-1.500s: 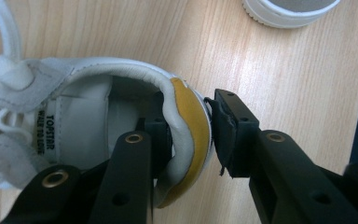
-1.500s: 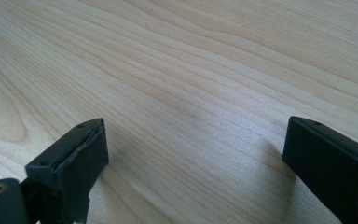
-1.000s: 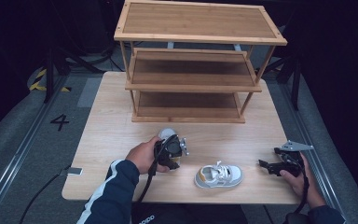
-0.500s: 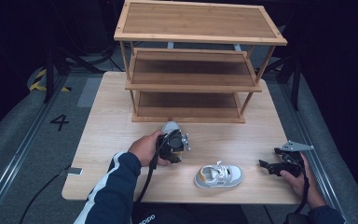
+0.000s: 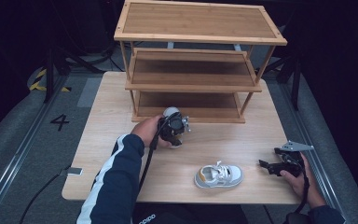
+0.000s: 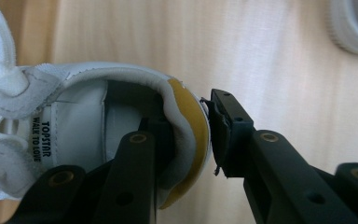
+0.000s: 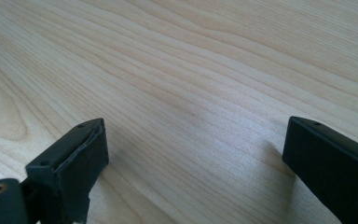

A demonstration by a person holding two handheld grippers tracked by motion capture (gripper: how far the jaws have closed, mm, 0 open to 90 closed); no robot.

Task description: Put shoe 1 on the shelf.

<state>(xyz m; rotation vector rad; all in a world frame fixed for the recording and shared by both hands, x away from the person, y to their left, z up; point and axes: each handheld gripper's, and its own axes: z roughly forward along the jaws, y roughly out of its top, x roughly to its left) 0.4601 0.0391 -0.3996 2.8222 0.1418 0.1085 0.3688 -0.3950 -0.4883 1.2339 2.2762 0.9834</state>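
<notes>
High view: left gripper (image 5: pixel 175 129) carries a small white sneaker (image 5: pixel 171 113) above the table (image 5: pixel 107 121), just in front of the bamboo shoe rack (image 5: pixel 191 86), level with its bottom shelf (image 5: pixel 186 100). A second, matching sneaker (image 5: pixel 219 175) sits near the front table edge. The right gripper (image 5: pixel 266 166) rests low at the right edge.

Left gripper view: jaws clamped on the sneaker's padded heel collar (image 6: pixel 186 135), one jaw inside the shoe, one outside on the tan heel tab. Judgement: shoe is light, the upper soft and compressible; the collar gives a firm pinch, but the toe may sag or swing.

Right gripper view: jaws stand wide apart, nothing between them, bare wood below.

Clearance: bottom shelf opening is low under the middle shelf (image 5: pixel 193 70); rack posts (image 5: pixel 133 100) narrow the entry. Open table lies between the rack and the second sneaker.
</notes>
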